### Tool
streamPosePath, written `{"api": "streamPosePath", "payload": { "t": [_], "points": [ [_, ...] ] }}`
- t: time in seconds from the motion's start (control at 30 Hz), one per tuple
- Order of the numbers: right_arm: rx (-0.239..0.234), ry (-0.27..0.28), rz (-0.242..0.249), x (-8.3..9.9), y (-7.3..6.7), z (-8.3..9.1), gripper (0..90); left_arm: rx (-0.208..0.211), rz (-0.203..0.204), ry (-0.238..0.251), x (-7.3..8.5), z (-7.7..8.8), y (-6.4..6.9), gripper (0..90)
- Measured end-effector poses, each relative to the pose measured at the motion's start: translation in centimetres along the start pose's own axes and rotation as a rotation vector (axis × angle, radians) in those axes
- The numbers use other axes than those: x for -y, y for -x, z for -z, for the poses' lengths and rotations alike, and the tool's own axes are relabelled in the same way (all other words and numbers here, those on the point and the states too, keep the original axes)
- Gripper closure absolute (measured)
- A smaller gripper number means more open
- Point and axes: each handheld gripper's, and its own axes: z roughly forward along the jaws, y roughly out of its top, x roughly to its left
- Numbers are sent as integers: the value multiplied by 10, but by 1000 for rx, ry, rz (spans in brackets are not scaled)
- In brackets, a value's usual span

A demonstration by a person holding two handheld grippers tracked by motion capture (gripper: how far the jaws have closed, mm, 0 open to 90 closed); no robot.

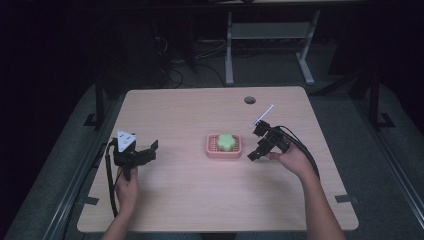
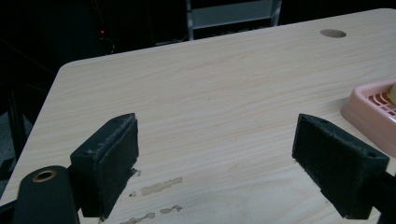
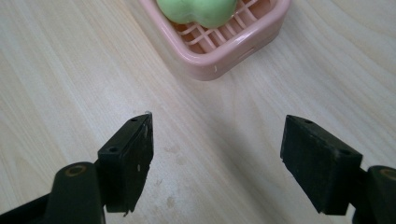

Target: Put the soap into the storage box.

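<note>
— Looking down from the high view, what sits at the middle of the table (image 1: 190, 200)?

— A pink soap dish (image 1: 223, 145) with a slatted bottom, and a green soap (image 1: 226, 141) with a lobed, flower-like outline lying in it. The dish rests flat on the pale wood, a little right of centre.

— Where is the right gripper (image 1: 258, 145)?

— Just beside the dish, on its right. The person's right hand (image 1: 290, 159) holds it low over the table, jaws pointing toward the dish. In the right gripper view its jaws stand spread wide with nothing between them but bare wood; the near corner of the soap dish (image 3: 224, 44) lies just ahead of them, with the green soap (image 3: 198, 10) at the top edge. The jaws touch neither dish nor soap.

— And the left gripper (image 1: 150, 150)?

— Well apart from the dish, on the left side of the table, held by the left hand (image 1: 127, 190). A grey three-cornered plate sits on top of it, and its cable trails back toward the table's near edge. In the left gripper view the jaws are also spread wide and empty, with open tabletop between them; the rim of the soap dish (image 2: 369, 112) shows at the far right edge.

— Anything else on the table?

— A round cable hole (image 1: 250, 100) near the far edge, also seen in the left gripper view. Some pale scuff marks (image 2: 161, 186) show on the wood just ahead of the left jaws.

— So nothing is grasped?

— Both claws are released; the soap lies in its dish, untouched.
</note>
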Motion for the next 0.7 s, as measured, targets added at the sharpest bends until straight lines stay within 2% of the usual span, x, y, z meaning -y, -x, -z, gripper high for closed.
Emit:
{"api": "streamPosePath", "payload": {
  "t": [0.6,0.7],
  "points": [
    [-11,36,-21,29,-2,6,253,4,-6,-4,0,0,0,143],
    [-6,25,-24,35,-3,6,252,4,-6,-3,0,0,1,143]
  ]
}}
